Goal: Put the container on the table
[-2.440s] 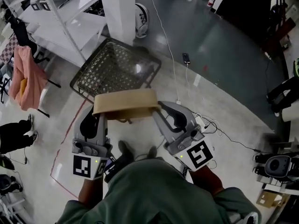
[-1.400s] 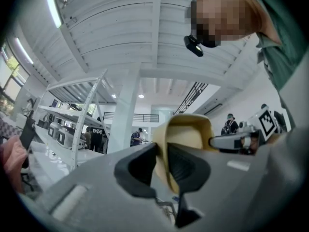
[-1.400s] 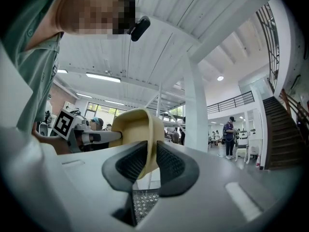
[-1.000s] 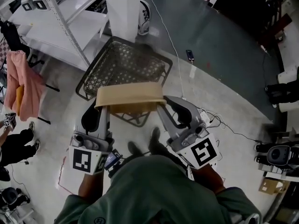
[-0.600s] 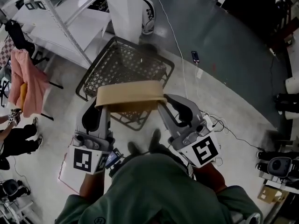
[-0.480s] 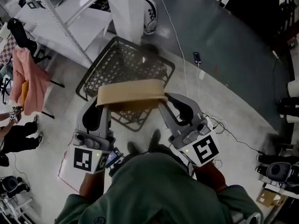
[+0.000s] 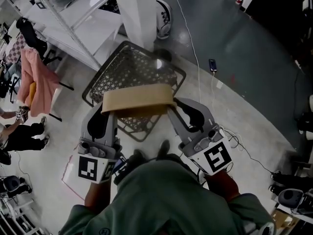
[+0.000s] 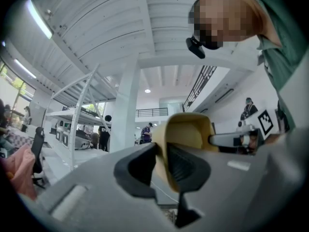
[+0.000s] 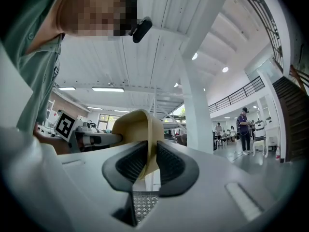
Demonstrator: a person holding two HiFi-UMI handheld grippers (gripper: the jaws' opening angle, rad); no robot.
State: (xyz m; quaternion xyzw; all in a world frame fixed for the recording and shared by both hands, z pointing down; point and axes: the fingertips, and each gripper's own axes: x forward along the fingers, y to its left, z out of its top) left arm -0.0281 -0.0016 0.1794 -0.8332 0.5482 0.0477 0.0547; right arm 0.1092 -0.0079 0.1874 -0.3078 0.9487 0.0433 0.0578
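A tan, shallow container [image 7: 138, 100] hangs above the floor, gripped at both short ends. My left gripper [image 7: 109, 113] is shut on its left rim, and my right gripper [image 7: 170, 110] is shut on its right rim. In the left gripper view the rim of the container [image 8: 189, 135] sits pinched between the dark pads of the left gripper [image 8: 161, 164]. The right gripper view shows the container [image 9: 136, 128] clamped the same way by the right gripper [image 9: 153, 161]. No table top lies under the container in the head view.
A black wire basket [image 7: 128, 70] lies on the concrete floor just beyond and under the container. A white pillar [image 7: 139, 11] and white shelving [image 7: 73, 16] stand behind it. A phone [image 7: 213, 65] with a cable lies to the right, and pink cloth [image 7: 36, 77] hangs at left.
The floor, basket and pillar have shifted slightly in the head view as the person moves. The container stays level between both grippers, and both grips look unchanged.
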